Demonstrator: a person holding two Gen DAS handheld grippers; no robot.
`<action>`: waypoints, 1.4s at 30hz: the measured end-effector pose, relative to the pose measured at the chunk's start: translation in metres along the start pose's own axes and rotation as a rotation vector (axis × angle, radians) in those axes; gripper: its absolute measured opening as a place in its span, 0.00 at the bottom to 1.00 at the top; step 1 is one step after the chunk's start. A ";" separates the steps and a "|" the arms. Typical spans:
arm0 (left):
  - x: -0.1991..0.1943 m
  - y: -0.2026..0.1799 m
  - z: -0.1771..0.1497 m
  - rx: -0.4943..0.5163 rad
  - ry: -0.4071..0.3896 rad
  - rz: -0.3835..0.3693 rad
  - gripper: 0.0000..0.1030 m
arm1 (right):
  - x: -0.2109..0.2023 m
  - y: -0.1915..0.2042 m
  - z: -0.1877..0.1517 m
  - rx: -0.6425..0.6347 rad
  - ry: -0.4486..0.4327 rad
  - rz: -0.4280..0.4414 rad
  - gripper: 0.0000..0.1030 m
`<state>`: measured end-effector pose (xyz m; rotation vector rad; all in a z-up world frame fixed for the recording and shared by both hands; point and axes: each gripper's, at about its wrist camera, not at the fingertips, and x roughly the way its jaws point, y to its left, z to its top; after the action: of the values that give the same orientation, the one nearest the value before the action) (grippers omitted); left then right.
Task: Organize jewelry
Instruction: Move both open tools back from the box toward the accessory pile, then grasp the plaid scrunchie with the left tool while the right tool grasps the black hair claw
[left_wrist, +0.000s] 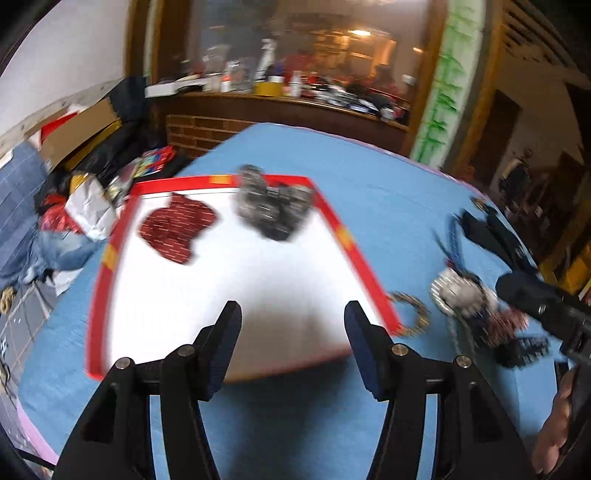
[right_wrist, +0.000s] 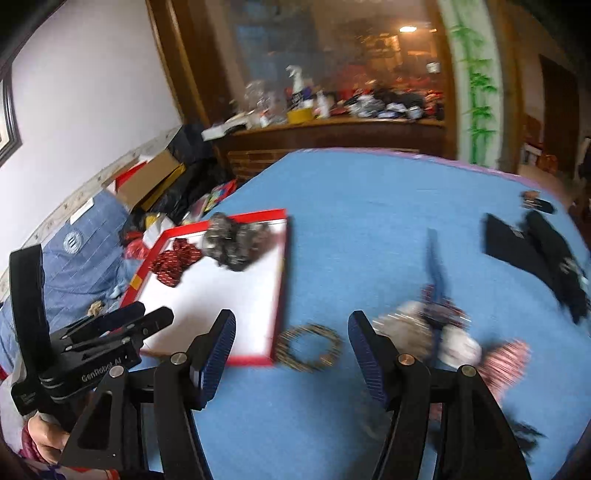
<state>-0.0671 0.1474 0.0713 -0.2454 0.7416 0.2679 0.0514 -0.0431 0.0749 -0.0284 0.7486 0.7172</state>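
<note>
A blue cloth (left_wrist: 388, 206) covers the work surface, with a cluttered wooden counter (left_wrist: 288, 107) behind it and boxes and bags piled along the white wall.

One red-rimmed white tray (left_wrist: 332, 218) lies ahead of the left gripper (left_wrist: 291, 314); in it are two pieces, a dark red patterned one (left_wrist: 177, 229) at the far left and a grey-black bundle (left_wrist: 273, 210) at the far rim. Just right of the tray lies one gold-and-black beaded ring (right_wrist: 308, 347), directly ahead of the right gripper (right_wrist: 291, 323). Further right sits a blurred heap of white, red and black jewelry (right_wrist: 443, 332), too smeared to count.

Only the right wrist view shows the black pouches (right_wrist: 532, 251) far right in full and the left tool's body with the hand (right_wrist: 44, 435) gripping it; only the left wrist view shows the right tool's body at the far right edge.

Both pairs of jaws stand moderately apart, empty, touching nothing.
</note>
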 end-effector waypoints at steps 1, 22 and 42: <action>-0.001 -0.011 -0.006 0.021 -0.004 -0.011 0.55 | -0.010 -0.009 -0.007 0.006 -0.015 -0.006 0.66; 0.023 -0.087 -0.053 0.159 0.107 -0.156 0.59 | -0.079 -0.176 -0.085 0.482 -0.055 -0.144 0.66; 0.030 -0.090 -0.051 0.164 0.154 -0.195 0.59 | -0.048 -0.134 -0.084 0.294 -0.020 -0.085 0.15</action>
<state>-0.0489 0.0515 0.0255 -0.1827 0.8809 0.0024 0.0569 -0.1967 0.0128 0.2124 0.8225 0.5205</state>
